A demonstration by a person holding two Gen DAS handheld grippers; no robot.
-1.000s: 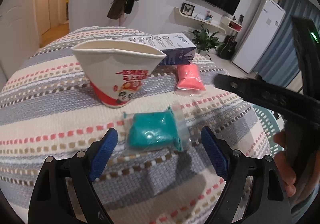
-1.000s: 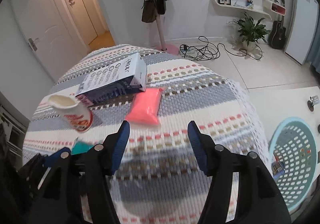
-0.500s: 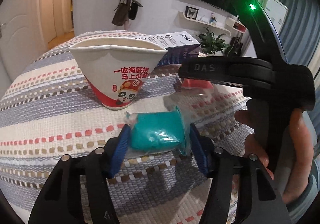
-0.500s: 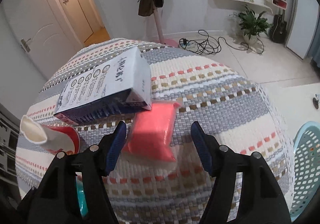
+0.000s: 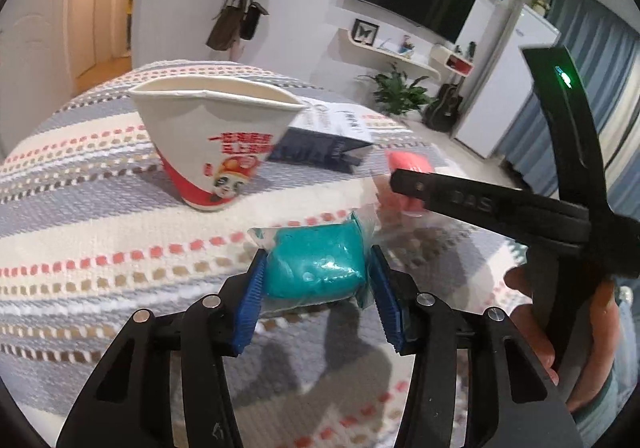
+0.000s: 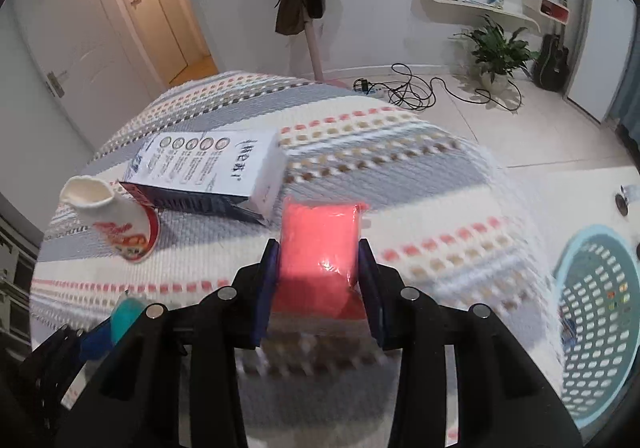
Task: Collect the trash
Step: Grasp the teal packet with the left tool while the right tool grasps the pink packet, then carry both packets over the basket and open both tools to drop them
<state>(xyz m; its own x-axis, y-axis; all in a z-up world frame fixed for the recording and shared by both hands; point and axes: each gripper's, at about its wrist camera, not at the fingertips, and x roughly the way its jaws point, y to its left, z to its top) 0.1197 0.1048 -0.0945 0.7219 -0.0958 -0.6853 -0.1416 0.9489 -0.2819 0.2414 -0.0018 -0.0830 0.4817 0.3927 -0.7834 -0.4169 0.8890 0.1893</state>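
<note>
A teal plastic-wrapped packet [image 5: 316, 268] lies on the striped tablecloth [image 5: 80, 208]. My left gripper [image 5: 318, 272] is closing, and its blue pads press the packet's two sides. A pink wrapped packet [image 6: 320, 240] lies to the right, beside a box. My right gripper [image 6: 319, 252] is also closing, with its pads against both sides of that pink packet. In the left wrist view a black finger [image 5: 448, 198] of the right gripper crosses in front of the pink packet [image 5: 408, 162]. A crushed red-and-white paper cup [image 5: 216, 144] stands behind the teal packet.
A blue-and-white carton box [image 6: 208, 168] lies flat behind the pink packet, with the paper cup [image 6: 120, 224] to its left. A light blue perforated basket [image 6: 592, 308] stands on the floor right of the table. A person's hand [image 5: 536, 328] grips the right tool.
The left jaws narrowed from wide apart onto the teal packet. The right gripper moved forward over the pink packet, and its jaws closed against it.
</note>
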